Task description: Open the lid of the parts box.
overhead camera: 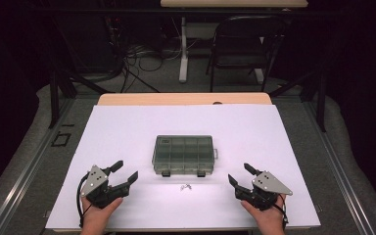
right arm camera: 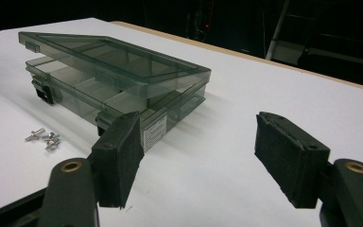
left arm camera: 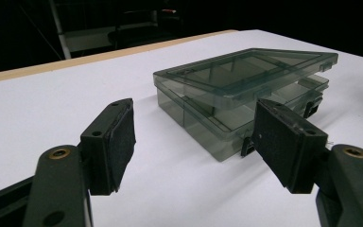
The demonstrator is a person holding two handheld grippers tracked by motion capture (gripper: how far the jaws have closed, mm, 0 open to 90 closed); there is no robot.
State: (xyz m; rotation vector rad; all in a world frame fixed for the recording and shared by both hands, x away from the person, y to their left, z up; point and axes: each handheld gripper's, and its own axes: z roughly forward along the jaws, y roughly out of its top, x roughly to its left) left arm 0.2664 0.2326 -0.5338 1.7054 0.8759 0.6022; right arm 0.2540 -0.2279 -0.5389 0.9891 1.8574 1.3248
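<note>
A smoky clear plastic compartment box (overhead camera: 183,155) (left arm camera: 246,94) (right arm camera: 118,80) sits mid-table, its lid slightly raised at the front, latches undone. A small cluster of silver screws (overhead camera: 185,186) (right arm camera: 45,138) lies just in front of it. My left gripper (overhead camera: 122,172) (left arm camera: 194,142) rests open at the front left, jaws wide apart, pointing toward the box with nothing between them. On the front right, my right gripper (overhead camera: 240,174) (right arm camera: 198,156) is open too, empty, aimed at the box's right end.
A white sheet (overhead camera: 127,127) covers the wooden table (overhead camera: 142,99). Beyond the far edge stand a folding chair (overhead camera: 245,44) and a desk leg (overhead camera: 183,49) with cables on the floor.
</note>
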